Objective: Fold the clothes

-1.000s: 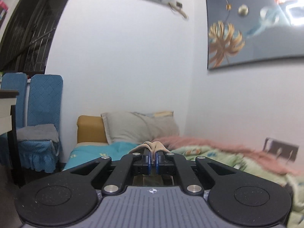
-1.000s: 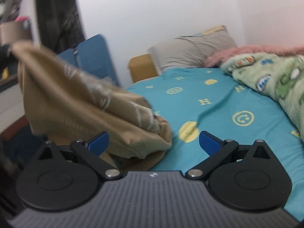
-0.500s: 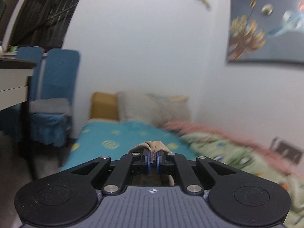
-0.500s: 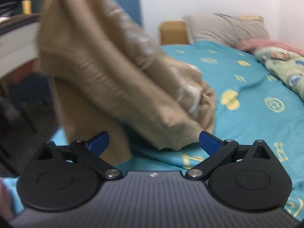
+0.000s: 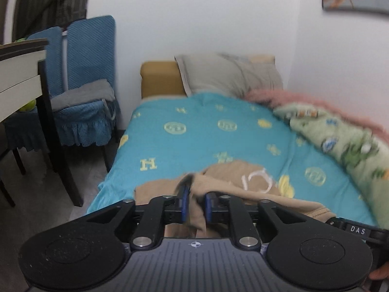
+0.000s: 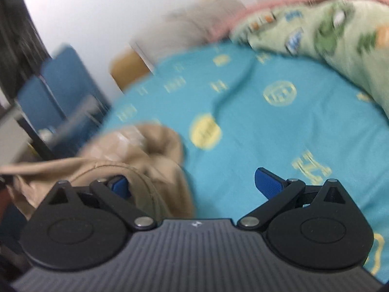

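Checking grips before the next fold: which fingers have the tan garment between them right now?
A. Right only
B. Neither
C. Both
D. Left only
D: the left gripper has its fingers closed on the tan garment, while the right gripper is spread wide with cloth only beside one finger.

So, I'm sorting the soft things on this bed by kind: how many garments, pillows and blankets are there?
Tan garment: 1
Pillows: 2, one grey, one partly hidden behind it
Blankets: 2, one green, one pink
Total: 5
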Action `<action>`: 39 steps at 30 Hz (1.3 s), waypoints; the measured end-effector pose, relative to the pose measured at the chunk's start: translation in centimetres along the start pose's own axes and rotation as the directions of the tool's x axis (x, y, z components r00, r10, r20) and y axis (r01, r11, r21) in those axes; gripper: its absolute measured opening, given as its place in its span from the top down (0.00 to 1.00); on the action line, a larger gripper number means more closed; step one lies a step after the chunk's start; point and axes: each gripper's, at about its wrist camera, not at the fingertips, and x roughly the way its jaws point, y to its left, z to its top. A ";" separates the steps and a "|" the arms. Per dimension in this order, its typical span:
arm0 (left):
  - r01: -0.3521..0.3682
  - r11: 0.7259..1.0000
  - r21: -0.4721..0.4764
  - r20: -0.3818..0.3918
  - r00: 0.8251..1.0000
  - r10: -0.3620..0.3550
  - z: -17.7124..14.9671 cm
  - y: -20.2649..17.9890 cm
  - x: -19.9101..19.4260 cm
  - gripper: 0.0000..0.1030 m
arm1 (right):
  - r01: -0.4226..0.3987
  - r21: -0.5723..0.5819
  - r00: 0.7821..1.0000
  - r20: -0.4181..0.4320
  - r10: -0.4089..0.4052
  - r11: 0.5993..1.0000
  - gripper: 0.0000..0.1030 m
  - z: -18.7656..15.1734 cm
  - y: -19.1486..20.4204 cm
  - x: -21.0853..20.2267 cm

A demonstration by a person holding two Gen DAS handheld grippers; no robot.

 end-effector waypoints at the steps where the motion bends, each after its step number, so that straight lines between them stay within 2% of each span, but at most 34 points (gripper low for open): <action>1: -0.008 1.000 0.019 -0.018 1.000 0.009 -0.3 -0.2 0.4 0.80 | 0.014 0.010 1.000 -0.025 -0.014 1.000 0.00 -0.4 -0.2 0.3; 4: -0.032 0.998 0.045 -0.072 0.997 0.036 -0.9 -0.4 1.0 0.56 | -0.025 0.071 0.998 -0.053 0.029 0.997 0.00 -0.5 -0.9 0.4; 6: -0.057 0.996 0.062 -0.063 0.996 0.061 -0.8 -0.5 0.0 0.38 | -0.041 0.067 0.998 -0.034 0.043 0.997 0.00 -0.2 -0.8 -0.1; 9: -0.087 0.993 0.086 -0.007 0.996 0.088 -0.7 -0.9 -2.5 0.26 | -0.044 0.036 0.999 -0.010 0.044 0.998 0.00 -0.5 -0.1 -1.1; 12: -0.079 0.990 0.121 0.087 0.994 0.068 -0.6 -2.0 -5.7 0.20 | -0.052 0.047 0.999 -0.014 0.053 0.998 0.00 -0.5 -0.2 -1.3; 13: -0.066 0.984 0.166 0.117 0.992 0.046 -0.9 -2.9 -6.6 0.19 | -0.055 0.051 0.998 -0.015 0.056 0.997 0.00 -0.5 -0.3 -1.2; 15: -0.033 0.951 0.307 0.151 0.988 -0.014 -1.8 -5.8 -7.3 0.18 | -0.059 0.056 0.998 -0.016 0.060 0.997 0.00 -0.4 -0.3 -1.3; 16: -0.019 0.926 0.377 0.164 0.985 -0.046 -2.4 -7.3 -7.6 0.18 | -0.060 0.057 0.998 -0.015 0.061 0.997 0.00 -0.4 -0.3 -1.4; 17: -0.003 0.885 0.465 0.161 0.984 -0.081 -3.4 -9.0 -7.3 0.17 | -0.059 0.057 0.998 -0.015 0.060 0.997 0.00 -0.4 -0.3 -1.4; 19: -0.004 0.782 0.623 0.128 0.987 -0.096 -5.7 -12.4 -6.0 0.15 | -0.058 0.058 0.998 -0.016 0.059 0.997 0.00 -0.4 -0.3 -1.3; 22: -0.092 0.607 0.790 0.122 0.993 -0.008 -9.2 -15.7 -2.6 0.15 | -0.055 0.063 0.998 -0.018 0.056 0.997 0.00 -0.4 -0.5 -1.3; 23: -0.130 0.547 0.827 0.137 0.990 0.028 -10.2 -16.4 -1.4 0.15 | -0.053 0.067 0.998 -0.018 0.054 0.996 0.00 -0.4 -0.6 -1.3; 24: -0.183 0.499 0.847 0.169 0.983 0.075 -10.8 -16.7 -0.3 0.15 | -0.053 0.072 0.998 -0.019 0.054 0.996 0.00 -0.4 -0.7 -1.3; 26: -0.285 0.397 0.873 0.240 0.957 0.161 -11.9 -17.2 1.9 0.17 | -0.054 0.080 0.998 -0.023 0.056 0.995 0.00 -0.4 -0.8 -1.2; 27: -0.348 0.384 0.855 0.295 0.936 0.191 -11.5 -17.2 2.2 0.17 | -0.054 0.079 0.998 -0.026 0.056 0.995 0.00 -0.4 -0.8 -1.1; 29: -0.468 0.356 0.809 0.402 0.882 0.246 -10.8 -17.0 2.7 0.17 | -0.053 0.075 0.998 -0.033 0.056 0.996 0.00 -0.6 -0.8 -0.9; 30: -0.525 0.361 0.770 0.458 0.850 0.261 -10.1 -17.0 2.3 0.17 | -0.050 0.067 0.998 -0.042 0.053 0.996 0.00 -0.7 -0.7 -0.7; 31: -0.570 0.379 0.729 0.501 0.821 0.273 -9.3 -17.0 1.8 0.16 | -0.048 0.059 0.997 -0.056 0.051 0.997 0.00 -0.9 -0.7 -0.4; 33: -0.631 0.442 0.638 0.564 0.773 0.290 -7.5 -16.9 0.2 0.13 | -0.050 0.047 0.995 -0.088 0.054 0.998 0.00 -1.3 -0.5 0.1; 35: -0.649 0.515 0.560 0.597 0.747 0.293 -6.2 -17.1 -1.5 0.10 | -0.061 0.025 0.992 -0.110 0.063 0.998 0.00 -1.6 0.0 0.4; 36: -0.653 0.538 0.533 0.608 0.738 0.293 -5.8 -17.2 -2.3 0.10 | -0.068 0.008 0.991 -0.119 0.068 0.998 0.00 -1.7 0.2 0.5; 39: -0.670 0.579 0.465 0.651 0.702 0.288 -4.6 -17.5 -4.1 0.10 | -0.074 -0.077 0.988 -0.139 0.063 0.994 0.00 -2.2 1.4 0.5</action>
